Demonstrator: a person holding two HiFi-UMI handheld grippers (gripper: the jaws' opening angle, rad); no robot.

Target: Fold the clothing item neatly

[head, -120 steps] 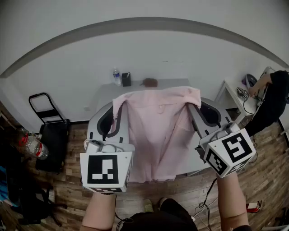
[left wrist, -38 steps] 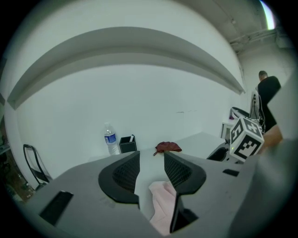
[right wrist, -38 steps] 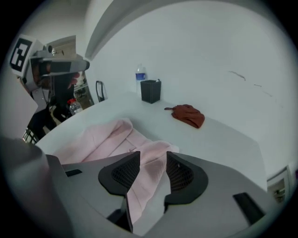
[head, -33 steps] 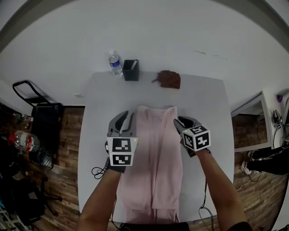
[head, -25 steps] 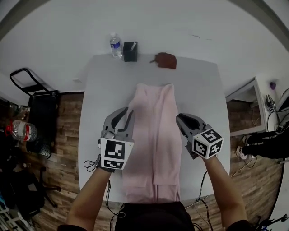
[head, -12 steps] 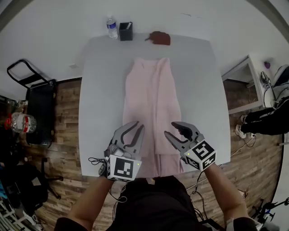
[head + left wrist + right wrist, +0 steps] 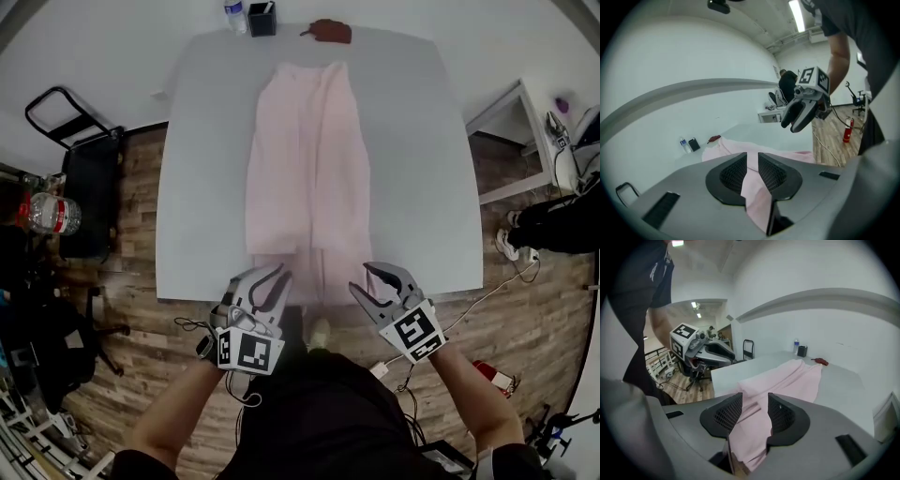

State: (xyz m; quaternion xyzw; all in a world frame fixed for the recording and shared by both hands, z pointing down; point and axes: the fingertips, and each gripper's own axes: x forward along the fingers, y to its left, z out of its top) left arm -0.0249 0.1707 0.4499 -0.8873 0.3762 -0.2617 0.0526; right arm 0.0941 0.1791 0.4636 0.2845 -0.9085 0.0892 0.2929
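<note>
At table [image 7: 202, 187] near edge: left gripper [image 7: 268, 280] clamped on pink shirt [image 7: 305, 159] hem; right gripper [image 7: 368, 279] jaws apart, hem loose between.

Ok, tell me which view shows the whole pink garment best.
The head view: the pink garment lies full length along the table. The left gripper view shows only hem pinched in the left tool plus a strip beyond; the right gripper view shows it foreshortened, running from between the right tool's parted jaws.

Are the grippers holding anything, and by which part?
The left gripper is shut on the pink garment at its near left corner. The right gripper has its jaws apart around the near right corner, not gripping.
</note>
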